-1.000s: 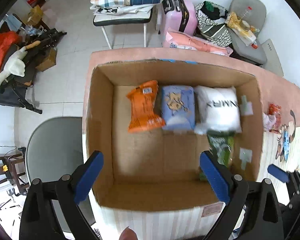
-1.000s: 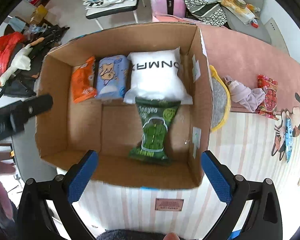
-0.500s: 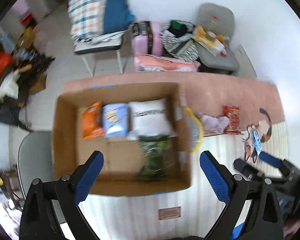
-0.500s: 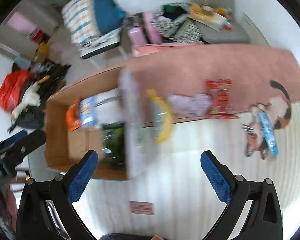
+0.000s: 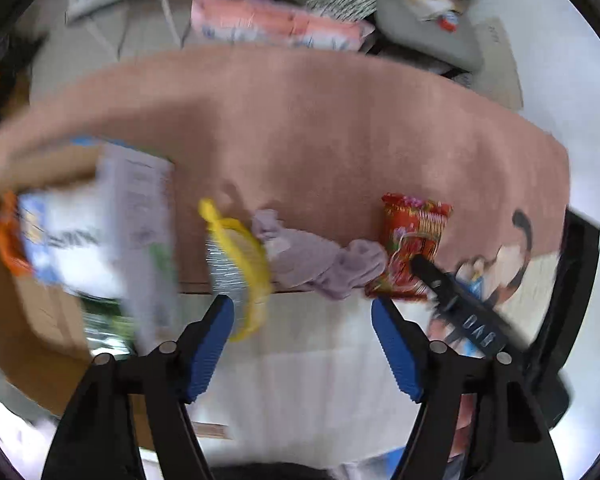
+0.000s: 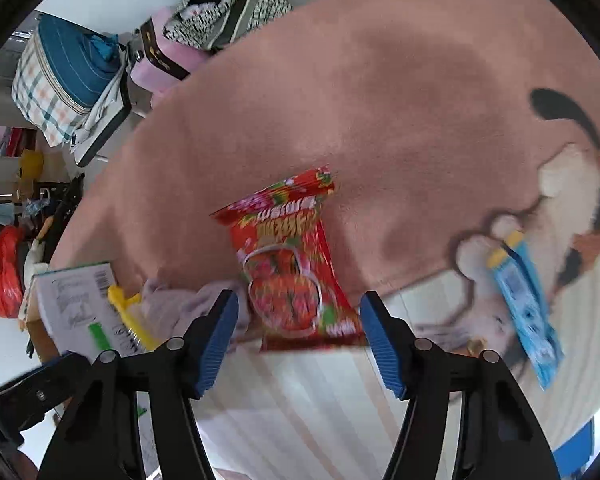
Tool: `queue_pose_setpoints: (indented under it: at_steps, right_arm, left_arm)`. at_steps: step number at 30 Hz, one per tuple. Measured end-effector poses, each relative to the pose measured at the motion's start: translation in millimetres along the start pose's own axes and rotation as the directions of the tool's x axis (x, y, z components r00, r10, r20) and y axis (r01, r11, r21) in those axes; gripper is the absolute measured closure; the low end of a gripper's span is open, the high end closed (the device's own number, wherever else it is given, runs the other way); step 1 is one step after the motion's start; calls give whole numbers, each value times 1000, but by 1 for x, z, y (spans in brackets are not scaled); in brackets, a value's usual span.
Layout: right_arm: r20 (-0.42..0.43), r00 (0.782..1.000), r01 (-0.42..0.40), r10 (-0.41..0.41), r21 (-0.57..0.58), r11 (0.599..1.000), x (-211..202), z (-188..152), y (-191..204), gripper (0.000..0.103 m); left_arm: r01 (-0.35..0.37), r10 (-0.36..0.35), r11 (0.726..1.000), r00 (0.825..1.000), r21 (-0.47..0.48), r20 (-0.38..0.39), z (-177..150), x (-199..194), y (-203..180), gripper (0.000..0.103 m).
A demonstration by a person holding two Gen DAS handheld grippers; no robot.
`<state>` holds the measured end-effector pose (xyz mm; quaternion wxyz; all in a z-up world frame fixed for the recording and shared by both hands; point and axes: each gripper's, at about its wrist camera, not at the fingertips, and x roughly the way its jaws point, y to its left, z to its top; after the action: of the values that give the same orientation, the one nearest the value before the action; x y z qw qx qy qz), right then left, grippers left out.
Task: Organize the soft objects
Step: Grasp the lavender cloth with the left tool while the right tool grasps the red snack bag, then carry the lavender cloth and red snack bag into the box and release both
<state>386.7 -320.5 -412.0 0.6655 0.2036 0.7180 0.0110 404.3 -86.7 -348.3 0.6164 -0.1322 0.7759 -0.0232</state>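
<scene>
A red snack packet (image 6: pixel 292 264) lies on the pink mat; my right gripper (image 6: pixel 296 320) is open with its jaws on either side of the packet's near end. The packet also shows in the left wrist view (image 5: pixel 414 240). A lilac cloth (image 5: pixel 320 264) lies to the packet's left, and my left gripper (image 5: pixel 302 324) is open and empty just in front of it. The cardboard box (image 5: pixel 28 332) with several packets inside stands at the left, blurred. A blue packet (image 6: pixel 524 304) lies at the right.
A yellow-rimmed grey item (image 5: pixel 240 268) lies between the box and the cloth. The mat (image 5: pixel 320 128) has a cat picture at its right end. Beyond the table are a pink suitcase (image 6: pixel 160 60), a plaid bag (image 6: pixel 64 76) on a chair and clutter.
Both grippers have swung right, away from the box, and come down close to the mat. The right one now straddles the red packet; the left one faces the lilac cloth.
</scene>
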Motion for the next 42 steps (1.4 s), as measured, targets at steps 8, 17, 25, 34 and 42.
queue_pose_setpoints:
  at_steps: [8, 17, 25, 34, 42]
  right_arm:
    - [-79, 996, -38, 34, -44, 998, 36, 11, -8, 49]
    - [-130, 987, 66, -95, -206, 976, 31, -3, -17, 53]
    - [-106, 985, 102, -137, -282, 954, 23, -14, -18, 52]
    - [-142, 989, 17, -45, -194, 981, 30, -11, -33, 53]
    - [-224, 969, 48, -105, -246, 968, 25, -56, -67, 60]
  left_arm:
    - [128, -168, 944, 980, -304, -109, 29, 66, 14, 34]
    - [-72, 60, 989, 994, -126, -94, 25, 78, -21, 34]
    - [-176, 184, 982, 975, 71, -122, -11, 110, -39, 34]
    - [-166, 170, 985, 983, 55, -66, -37, 105, -27, 62]
    - [-228, 235, 951, 972, 209, -10, -95, 112, -43, 60]
